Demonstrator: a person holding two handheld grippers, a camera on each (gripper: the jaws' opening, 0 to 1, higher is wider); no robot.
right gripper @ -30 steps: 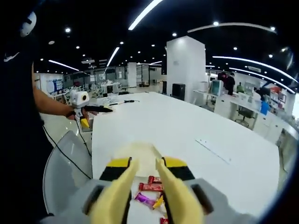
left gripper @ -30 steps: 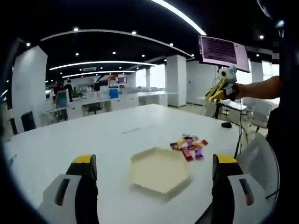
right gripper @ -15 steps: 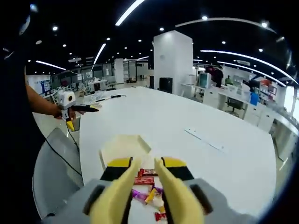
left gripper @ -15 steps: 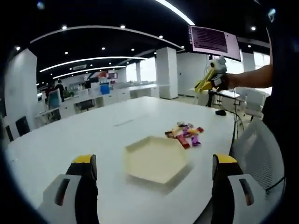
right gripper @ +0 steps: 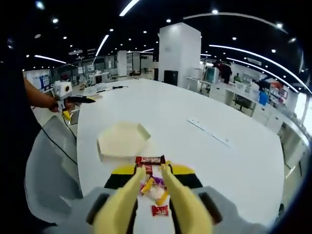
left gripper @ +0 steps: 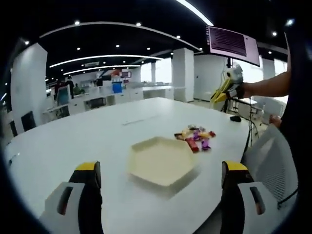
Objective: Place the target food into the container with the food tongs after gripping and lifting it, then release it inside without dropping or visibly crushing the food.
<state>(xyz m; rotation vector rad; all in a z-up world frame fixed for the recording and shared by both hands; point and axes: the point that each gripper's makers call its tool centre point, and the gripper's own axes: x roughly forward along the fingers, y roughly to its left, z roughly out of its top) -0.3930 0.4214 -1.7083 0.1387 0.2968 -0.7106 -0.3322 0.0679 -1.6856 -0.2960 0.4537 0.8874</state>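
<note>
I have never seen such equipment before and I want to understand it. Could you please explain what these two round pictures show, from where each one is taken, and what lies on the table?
A person holds one hand-held gripper in each hand; there is no robot arm. Each gripper carries a fisheye camera looking forward along its own two jaws.

In the left gripper view, the left gripper has black jaws with yellow tips, standing wide apart and holding nothing. Far on the right, the person's arm holds up the other gripper.

In the right gripper view, the right gripper carries yellow food tongs with a narrow gap between them, above the sweets; nothing is gripped.

On the large white table lie a pale cream six-sided tray, which looks empty, and beside it a small heap of wrapped sweets in red, purple and yellow. Behind is an open office.
</note>
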